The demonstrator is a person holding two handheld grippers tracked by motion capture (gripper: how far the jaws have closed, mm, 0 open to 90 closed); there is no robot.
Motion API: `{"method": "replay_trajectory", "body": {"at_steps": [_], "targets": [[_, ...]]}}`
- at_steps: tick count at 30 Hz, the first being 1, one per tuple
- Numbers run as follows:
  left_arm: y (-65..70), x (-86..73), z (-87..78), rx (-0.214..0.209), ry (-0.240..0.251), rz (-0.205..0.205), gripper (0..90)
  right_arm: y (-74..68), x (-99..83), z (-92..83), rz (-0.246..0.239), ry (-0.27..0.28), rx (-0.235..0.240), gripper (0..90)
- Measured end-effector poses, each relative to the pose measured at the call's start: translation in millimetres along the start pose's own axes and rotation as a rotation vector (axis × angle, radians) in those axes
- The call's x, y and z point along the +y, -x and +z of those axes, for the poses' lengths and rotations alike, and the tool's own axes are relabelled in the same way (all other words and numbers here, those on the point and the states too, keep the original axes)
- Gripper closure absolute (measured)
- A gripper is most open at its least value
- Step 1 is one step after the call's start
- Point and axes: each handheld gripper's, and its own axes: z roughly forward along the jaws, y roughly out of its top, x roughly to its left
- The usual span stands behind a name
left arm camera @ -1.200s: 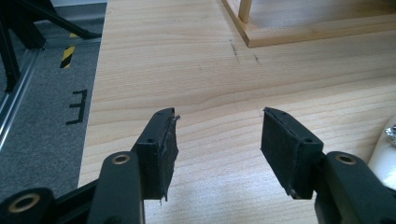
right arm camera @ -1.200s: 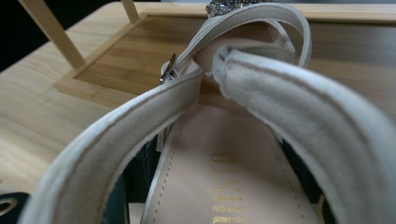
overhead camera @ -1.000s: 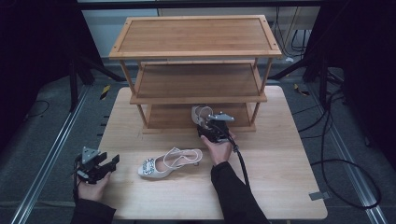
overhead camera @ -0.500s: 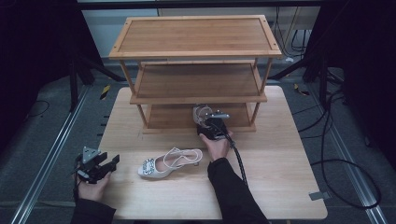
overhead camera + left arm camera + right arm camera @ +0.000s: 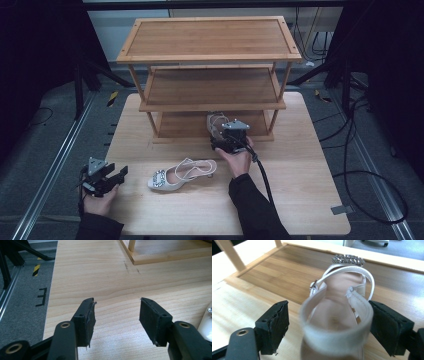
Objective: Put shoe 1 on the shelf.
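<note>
Two grippers (image 5: 120,175) (image 5: 216,131) both apart over a pale wooden table (image 5: 300,200), grey floor (image 5: 50,145) and dark surroundings

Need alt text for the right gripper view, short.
A white strappy sandal with a jewelled buckle stands heel-first between the right tool's two black jaws, which have just been opening; a gap shows at the left jaw, while contact at the right jaw is unclear. The sandal's toe points into the bottom shelf of a wooden rack.

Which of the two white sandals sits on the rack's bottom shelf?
The sandal between the right hand-held gripper jaws; the other sandal lies on the table.
</note>
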Motion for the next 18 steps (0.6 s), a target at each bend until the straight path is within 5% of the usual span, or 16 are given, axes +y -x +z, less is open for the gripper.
{"method": "replay_trajectory", "body": {"at_steps": [5, 14, 18], "targets": [[0.6, 0.0, 0.3, -0.001, -0.003, 0.006, 45.4, -2.9, -13.9, -15.8, 0.004, -0.001, 0.017, 21.0], [1.8, 0.1, 1.0, -0.003, -0.007, 0.011, 47.2, 2.5, -40.4, -13.3, 0.005, -0.061, 0.004, 32.8], [1.2, -0.1, 1.0, -0.001, -0.010, 0.010, 47.8, 6.8, -46.2, -4.1, 0.033, -0.104, 0.010, 54.2]]}}
